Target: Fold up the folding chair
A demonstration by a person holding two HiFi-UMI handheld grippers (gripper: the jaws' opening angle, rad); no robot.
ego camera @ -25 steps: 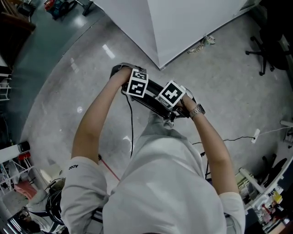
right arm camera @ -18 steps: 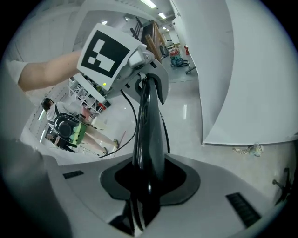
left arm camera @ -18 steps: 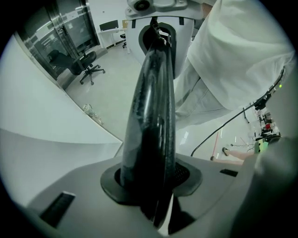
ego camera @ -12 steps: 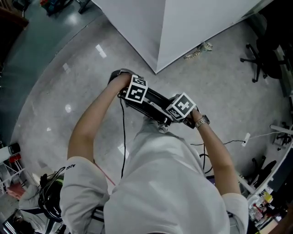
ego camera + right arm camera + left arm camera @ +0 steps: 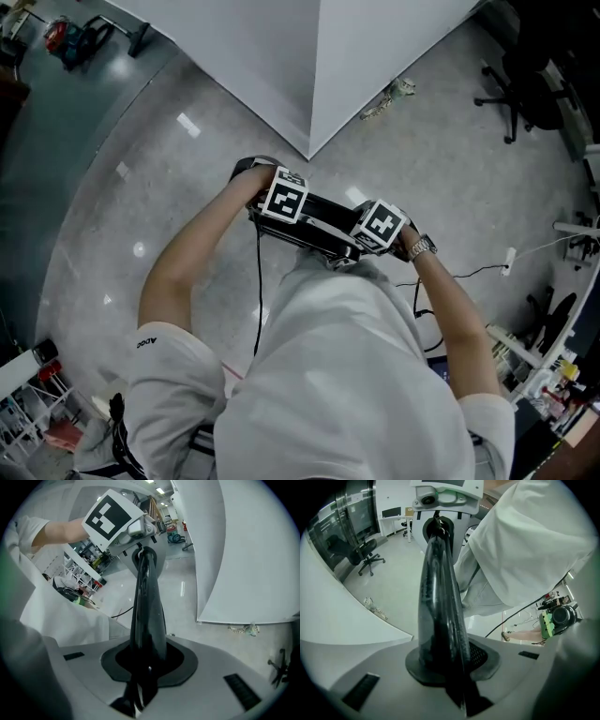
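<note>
The black folding chair (image 5: pixel 319 223) shows in the head view as a narrow dark bar held in front of the person's waist. My left gripper (image 5: pixel 281 208) grips its left part and my right gripper (image 5: pixel 377 234) its right part, each under its marker cube. In the left gripper view the chair's thin black edge (image 5: pixel 438 597) runs out from between the jaws of the left gripper (image 5: pixel 446 670) toward the right gripper (image 5: pixel 440 496). In the right gripper view the same edge (image 5: pixel 147 606) leaves the right gripper (image 5: pixel 143 667) toward the left gripper (image 5: pixel 115 517). Both pairs of jaws have just been closing, with the chair between them.
White partition panels (image 5: pixel 309 75) meet at a corner just beyond the chair. An office chair (image 5: pixel 516 89) stands at the far right, with scraps (image 5: pixel 389 94) by the panel foot. Cables (image 5: pixel 469 274) cross the polished floor, and cluttered shelves (image 5: pixel 548 375) line the right edge.
The two grippers have spread apart along the chair; the right one slid right and lower. The chair now lies closer to the person's waist, and the head view has shifted.
</note>
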